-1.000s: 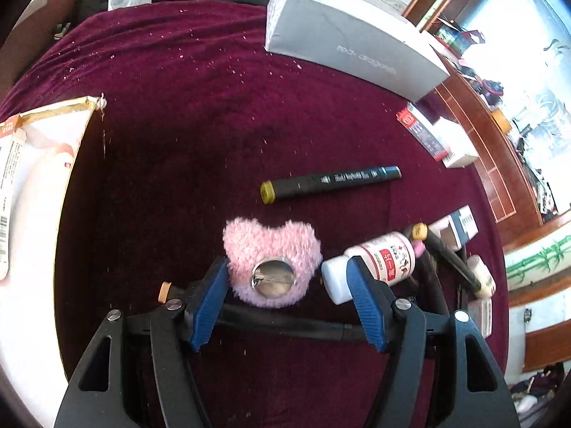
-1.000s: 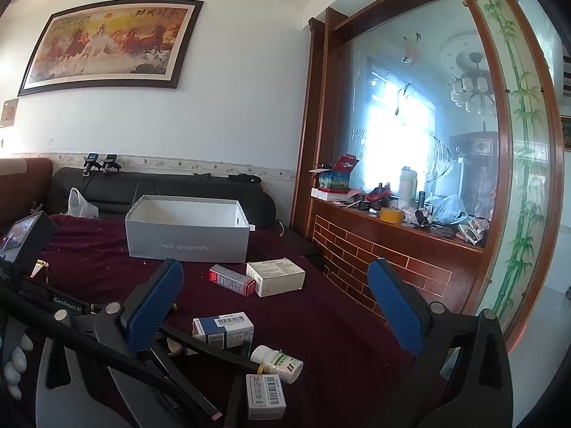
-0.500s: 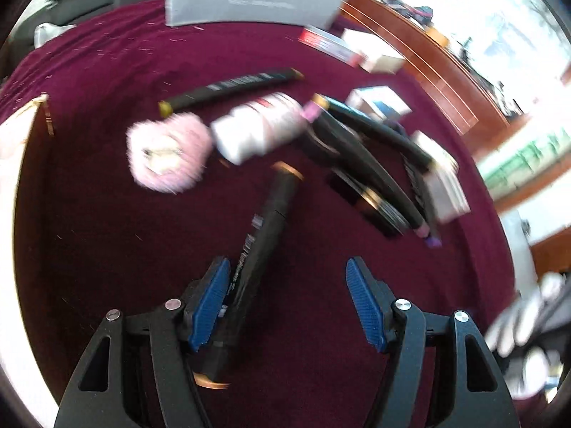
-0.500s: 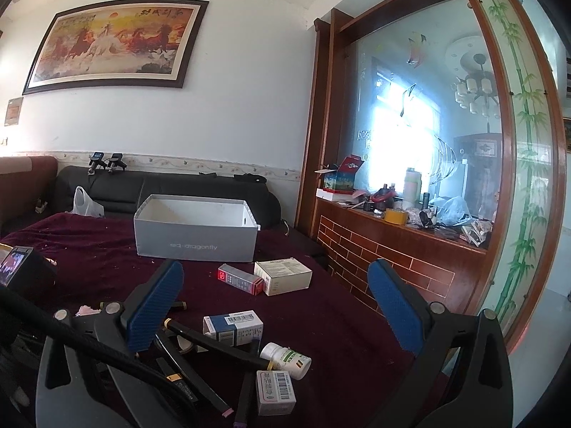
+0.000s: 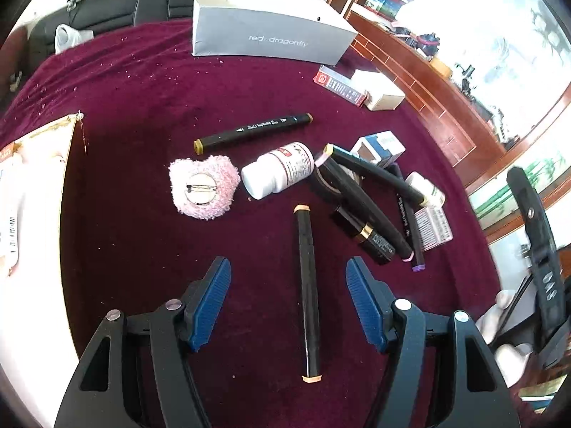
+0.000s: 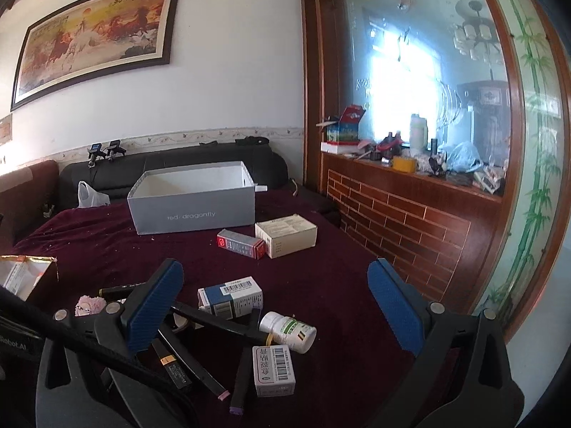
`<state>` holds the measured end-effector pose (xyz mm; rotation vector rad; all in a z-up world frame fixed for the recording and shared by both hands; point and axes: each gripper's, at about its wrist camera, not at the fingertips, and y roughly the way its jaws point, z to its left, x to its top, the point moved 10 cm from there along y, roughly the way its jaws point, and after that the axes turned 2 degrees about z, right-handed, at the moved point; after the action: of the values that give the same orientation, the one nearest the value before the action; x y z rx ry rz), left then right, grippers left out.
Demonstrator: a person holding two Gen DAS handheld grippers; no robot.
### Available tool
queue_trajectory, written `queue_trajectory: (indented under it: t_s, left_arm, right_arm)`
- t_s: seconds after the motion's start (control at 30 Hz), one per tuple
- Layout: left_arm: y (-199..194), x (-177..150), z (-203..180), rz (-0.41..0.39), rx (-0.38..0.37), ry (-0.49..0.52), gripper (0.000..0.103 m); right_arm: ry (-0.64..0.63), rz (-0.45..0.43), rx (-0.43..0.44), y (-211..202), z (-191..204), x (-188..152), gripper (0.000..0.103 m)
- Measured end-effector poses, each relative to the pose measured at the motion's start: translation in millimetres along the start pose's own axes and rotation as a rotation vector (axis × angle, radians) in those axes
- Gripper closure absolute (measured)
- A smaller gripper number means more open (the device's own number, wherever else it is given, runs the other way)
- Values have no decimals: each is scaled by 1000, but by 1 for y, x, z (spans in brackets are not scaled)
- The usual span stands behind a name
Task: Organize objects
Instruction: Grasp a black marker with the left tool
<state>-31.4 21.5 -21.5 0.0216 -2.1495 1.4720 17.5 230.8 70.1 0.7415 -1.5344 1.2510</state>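
My left gripper is open and empty above the maroon cloth. A black marker with tan ends lies lengthwise between its fingers, untouched. Beyond it lie a pink fluffy badge, a white pill bottle, another black marker and a pile of dark markers and small boxes. The open grey shoebox stands at the far side. My right gripper is open and empty, raised over the small boxes and a white bottle.
A red box and a cream box lie near the shoebox. An open gold-edged box sits at the left. A black sofa and a brick-patterned ledge border the table.
My left gripper has pulled back from the pink badge and white bottle and swung right. The tan-ended marker now lies between its fingers. My right gripper has tilted slightly.
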Motion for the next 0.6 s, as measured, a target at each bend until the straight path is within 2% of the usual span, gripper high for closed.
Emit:
queue_trajectory:
  t_s: [0.17,0.4,0.5,0.53,0.57,0.6]
  left_arm:
    - [17,-4,-18,-6,61,50,42]
    - [43,-4,-31,-45,224,150,42]
    - [48,-9,-32,-51,243,168,44]
    - [50,-13,-30,-37,249,165,60]
    - [53,-17,-28,-19,242,159,68]
    - [49,-17,-26,-32,232,154,83]
  right_arm:
    - [98,102,34,17,-15,-15,0]
    - [171,162,84,21,-25,-19,0]
    - [165,197,144,21,-16,-20,0]
    - [157,218,191,21,-9,-21,0]
    - [152,232,219,23,-3,-22,0]
    - [140,265,273,24,5,-23,0]
